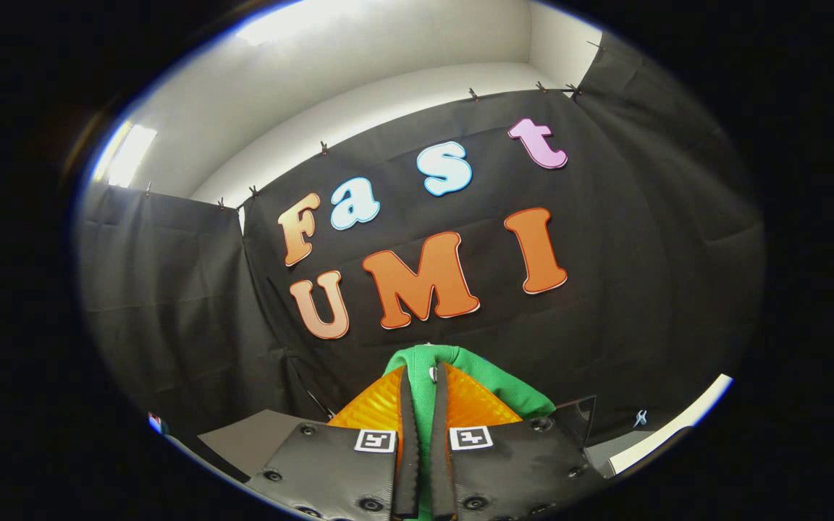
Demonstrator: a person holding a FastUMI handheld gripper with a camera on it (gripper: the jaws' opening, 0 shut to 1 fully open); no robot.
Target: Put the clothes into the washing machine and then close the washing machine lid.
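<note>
- You stand in a recording booth: black cloth clipped up as walls.
- Plain white wall above the cloth, lit from overhead.

Green garment, bunched, pinched between the tool's closed fingers, held aloft

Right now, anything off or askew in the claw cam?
Nothing looks damaged or spilled. The claw is shut on a green garment, raised in front of the black cloth wall. The cloth bunches out past the fingertips and to one side of the fingers, which looks normal for a pinched garment.
</note>
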